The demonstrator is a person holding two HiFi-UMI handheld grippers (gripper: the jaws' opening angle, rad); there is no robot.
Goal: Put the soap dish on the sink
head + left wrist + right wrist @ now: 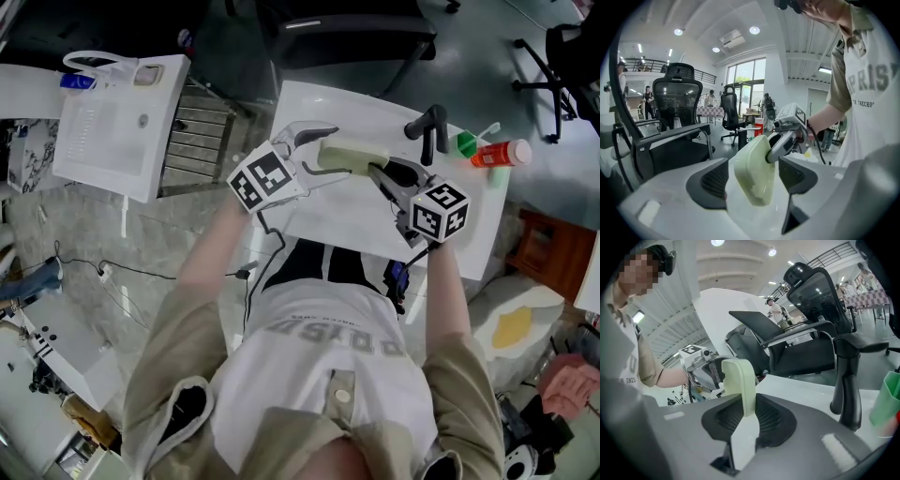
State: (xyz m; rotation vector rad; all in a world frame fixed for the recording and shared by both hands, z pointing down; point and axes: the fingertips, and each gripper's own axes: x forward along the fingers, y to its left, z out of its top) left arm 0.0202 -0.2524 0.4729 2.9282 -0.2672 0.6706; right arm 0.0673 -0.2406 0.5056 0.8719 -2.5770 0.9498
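A pale green soap dish [354,157] hangs over the white sink [337,225], held on edge between the two grippers. My right gripper [380,174] is shut on its near end; in the right gripper view the dish [743,385] stands edge-on, clamped between the dark pads [776,420]. My left gripper [323,152] faces it from the other side. In the left gripper view the dish [754,171] sits between the wide-apart pads [710,183] with a gap on each side, so the left gripper [753,182] is open. The right gripper [776,152] pinches the dish's far edge.
A black faucet [431,131] stands at the sink's back right, with a green cup [466,143] and an orange bottle [502,152] beside it. A second white basin [112,122] lies to the left, past a metal rack [197,136]. A black office chair [347,37] stands behind the sink.
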